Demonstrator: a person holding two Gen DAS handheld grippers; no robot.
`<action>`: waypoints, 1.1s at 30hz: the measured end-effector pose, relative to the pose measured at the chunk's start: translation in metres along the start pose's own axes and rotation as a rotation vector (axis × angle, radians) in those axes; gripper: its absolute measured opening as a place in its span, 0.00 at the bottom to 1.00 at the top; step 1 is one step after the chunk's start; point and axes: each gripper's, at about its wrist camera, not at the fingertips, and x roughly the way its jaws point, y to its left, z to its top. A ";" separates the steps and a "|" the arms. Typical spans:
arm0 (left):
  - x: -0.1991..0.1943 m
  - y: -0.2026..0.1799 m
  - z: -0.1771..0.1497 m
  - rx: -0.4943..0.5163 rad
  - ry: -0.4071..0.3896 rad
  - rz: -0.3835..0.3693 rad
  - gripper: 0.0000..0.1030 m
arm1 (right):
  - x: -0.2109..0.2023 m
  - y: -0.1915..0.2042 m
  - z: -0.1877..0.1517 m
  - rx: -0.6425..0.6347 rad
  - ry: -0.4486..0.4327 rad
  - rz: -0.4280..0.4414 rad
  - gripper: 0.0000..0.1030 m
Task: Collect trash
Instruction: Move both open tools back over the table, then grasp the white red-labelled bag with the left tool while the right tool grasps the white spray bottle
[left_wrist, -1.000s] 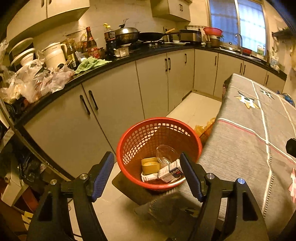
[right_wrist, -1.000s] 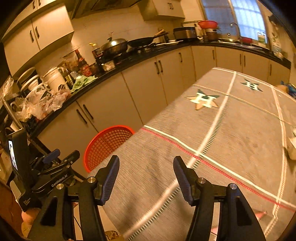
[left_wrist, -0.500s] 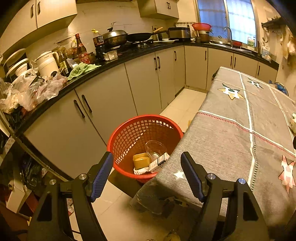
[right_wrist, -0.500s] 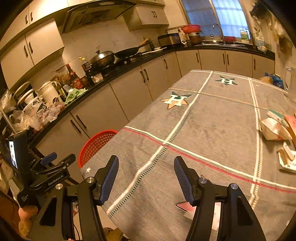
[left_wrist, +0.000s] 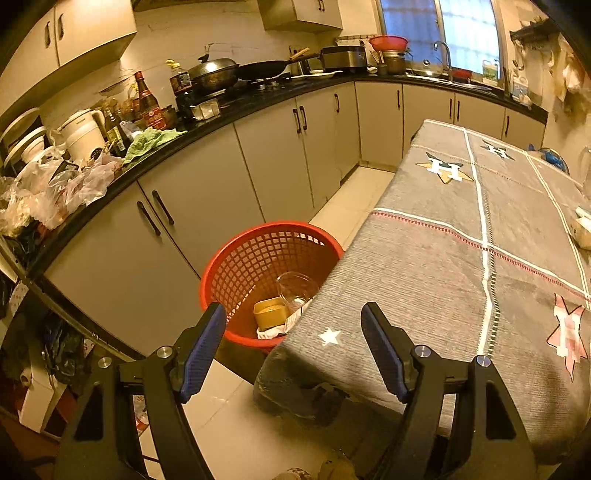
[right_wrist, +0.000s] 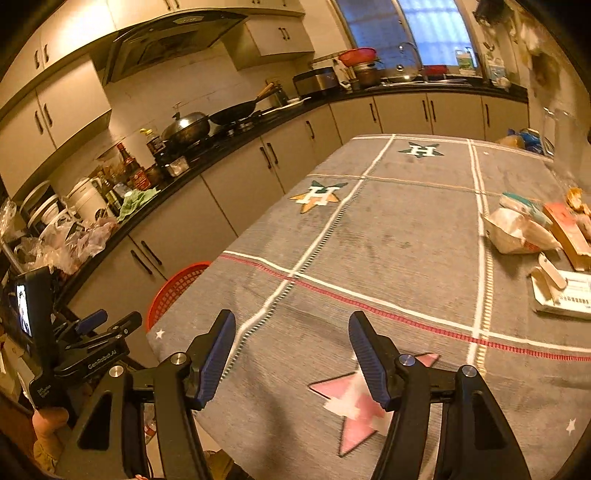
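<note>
My bench (right_wrist: 388, 236) filled the frame's centre; the red basket (left_wrist: 236, 266) stood lower centre at its corner, holding scraps. Wrappers (right_wrist: 517, 232) lay at right. My left claw (left_wrist: 293, 350) and right claw (right_wrist: 291, 354) gaped apart, empty.

Left wrist view looks down past the desk's (left_wrist: 443, 258) near left corner; right wrist view faces along its top. Both share the red basket (left_wrist: 236, 266).
</note>
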 end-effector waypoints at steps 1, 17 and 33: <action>0.000 -0.002 0.000 0.004 0.002 -0.003 0.72 | -0.001 -0.004 0.000 0.007 0.000 -0.004 0.66; -0.003 -0.088 0.020 0.153 0.042 -0.240 0.76 | -0.082 -0.143 -0.019 0.193 -0.056 -0.245 0.70; -0.006 -0.273 0.078 0.383 0.041 -0.663 0.77 | -0.106 -0.241 -0.016 0.327 -0.077 -0.331 0.73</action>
